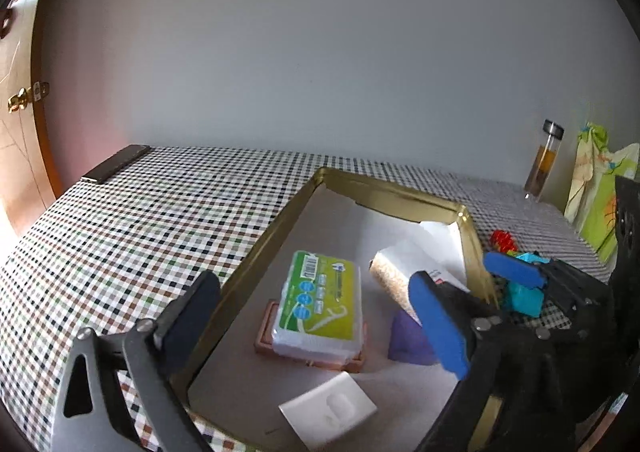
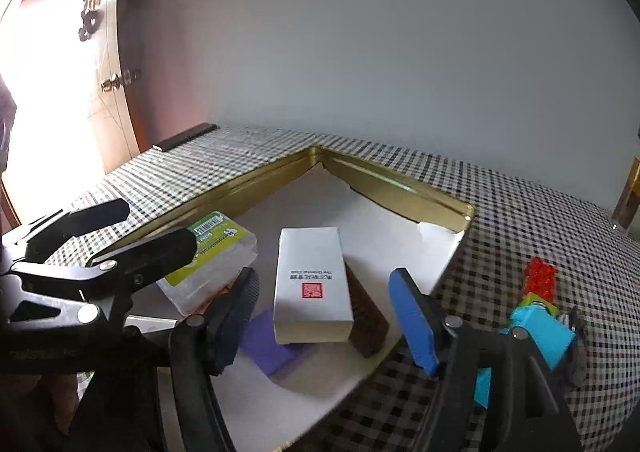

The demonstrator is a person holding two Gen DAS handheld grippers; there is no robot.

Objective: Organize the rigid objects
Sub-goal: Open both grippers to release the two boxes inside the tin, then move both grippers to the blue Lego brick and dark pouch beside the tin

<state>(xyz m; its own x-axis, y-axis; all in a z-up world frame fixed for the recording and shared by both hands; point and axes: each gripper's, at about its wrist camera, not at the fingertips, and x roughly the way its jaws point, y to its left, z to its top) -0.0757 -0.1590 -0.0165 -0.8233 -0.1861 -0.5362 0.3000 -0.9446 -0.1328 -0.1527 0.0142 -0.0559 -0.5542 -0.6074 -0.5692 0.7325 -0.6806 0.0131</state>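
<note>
Inside the gold tray sit the floss box and white carton; the toy blocks wait outside it; both grippers' jaws are spread, empty.

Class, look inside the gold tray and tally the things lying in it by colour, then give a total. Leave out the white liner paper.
Inside the gold tray:
Green and white: 1, the floss pick box
Copper-pink: 1, the flat case under that box
White: 2, the tall carton and the small flat box
Purple: 1, the flat piece
Total: 5
</note>
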